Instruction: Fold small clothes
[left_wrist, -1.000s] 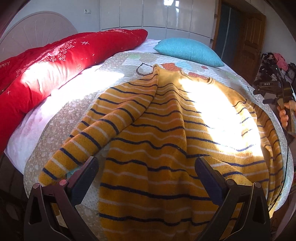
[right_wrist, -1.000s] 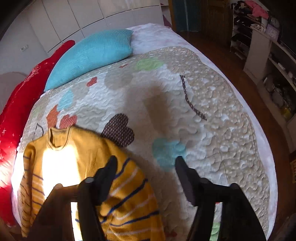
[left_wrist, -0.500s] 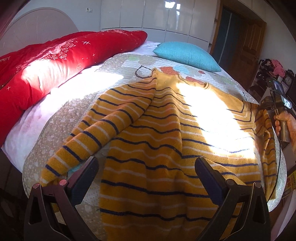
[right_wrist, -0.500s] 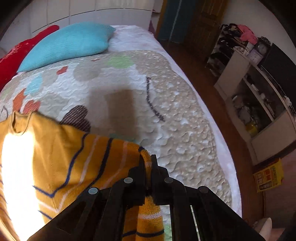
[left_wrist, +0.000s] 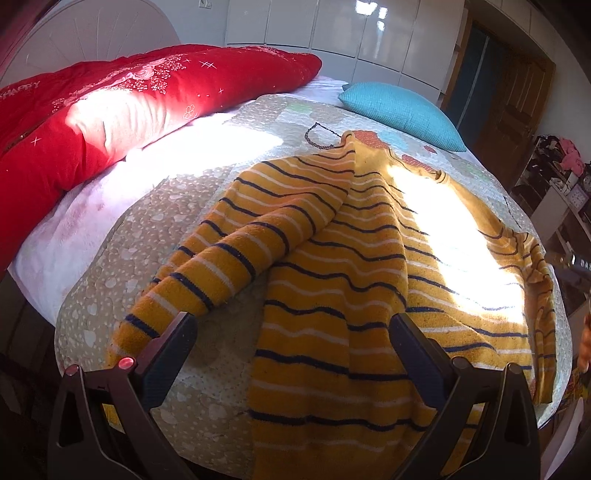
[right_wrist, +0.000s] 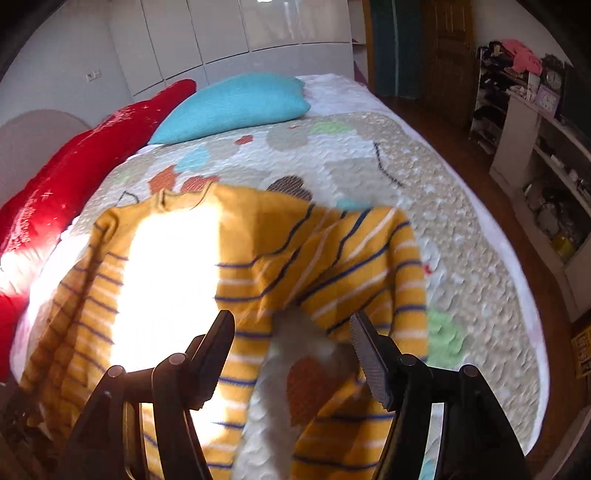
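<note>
A yellow sweater with navy and white stripes (left_wrist: 351, 266) lies spread on the quilted bed, collar pointing away from me. Its left sleeve (left_wrist: 221, 266) runs diagonally down toward the near edge. My left gripper (left_wrist: 290, 325) hovers open over the hem, and no cloth is between its fingers. In the right wrist view the right sleeve (right_wrist: 365, 258) lies bent back over the sweater's side (right_wrist: 166, 258). My right gripper (right_wrist: 291, 323) hangs just above it. Its jaws are opening and nothing is pinched between the pads.
The patchwork quilt (right_wrist: 461, 221) covers the bed. A red duvet (left_wrist: 129, 110) is heaped along the left side and a turquoise pillow (left_wrist: 399, 110) lies at the head. White shelves with clutter (right_wrist: 546, 166) and wooden floor run past the bed's right edge.
Half a second ago my right gripper was shut on the right sleeve's cuff. It has since carried the sleeve inward and let go. The left gripper stayed open and drifted slightly.
</note>
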